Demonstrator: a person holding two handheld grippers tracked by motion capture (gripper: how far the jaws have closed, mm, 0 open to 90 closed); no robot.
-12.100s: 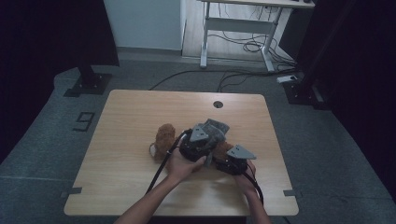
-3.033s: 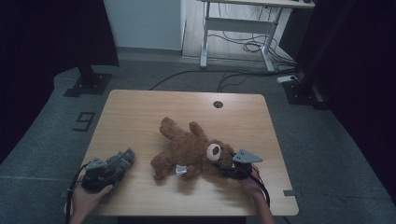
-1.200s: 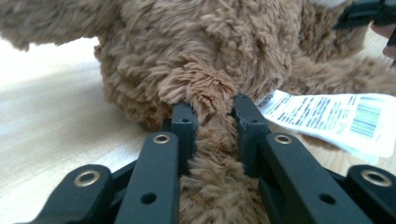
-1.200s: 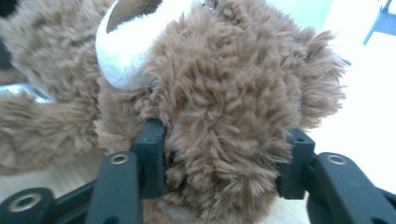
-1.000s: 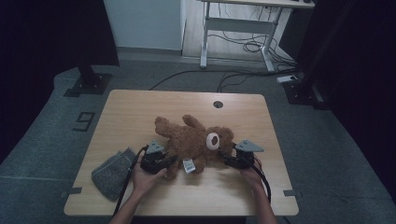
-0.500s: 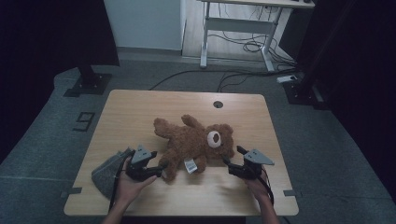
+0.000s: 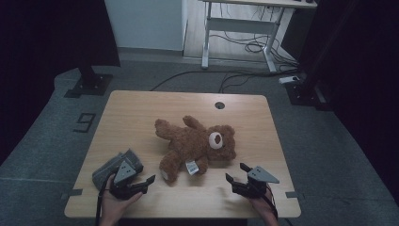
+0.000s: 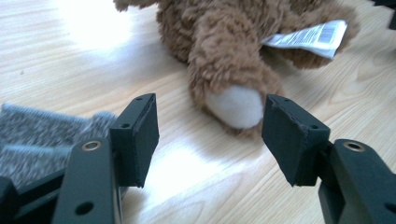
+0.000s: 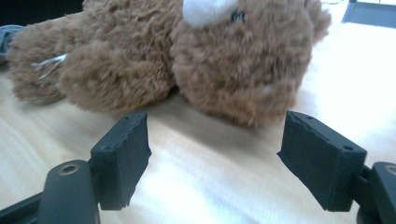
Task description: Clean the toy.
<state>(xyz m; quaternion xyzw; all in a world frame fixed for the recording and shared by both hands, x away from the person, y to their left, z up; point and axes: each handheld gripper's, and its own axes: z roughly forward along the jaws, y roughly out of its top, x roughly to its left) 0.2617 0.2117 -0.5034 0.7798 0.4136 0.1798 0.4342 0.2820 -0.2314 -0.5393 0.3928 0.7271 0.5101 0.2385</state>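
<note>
A brown teddy bear [image 7: 197, 146] lies on its back in the middle of the wooden table [image 7: 141, 113], head to the right, with a white label [image 7: 191, 167] at its leg. My left gripper [image 7: 147, 184] rests near the front left edge. In the left gripper view its jaws [image 8: 210, 135] have just been opening and stand apart, short of the bear's white-soled foot [image 8: 233, 105], nothing between them. My right gripper [image 7: 235, 172] is at the front right. Its jaws [image 9: 215, 149] have also just widened and hold nothing; the bear's head [image 9: 238, 60] lies just beyond.
A folded grey cloth [image 7: 110, 167] lies at the front left, right beside my left hand, and shows at the left gripper's side [image 8: 32, 135]. A round cable hole [image 7: 219, 105] sits near the table's far edge. Beyond the table are a desk frame, floor cables and stand bases.
Both grippers have drawn back from the bear toward the near edge, the left one sliding leftward off the bear's leg to beside the grey cloth. Both pairs of jaws stand wider.
</note>
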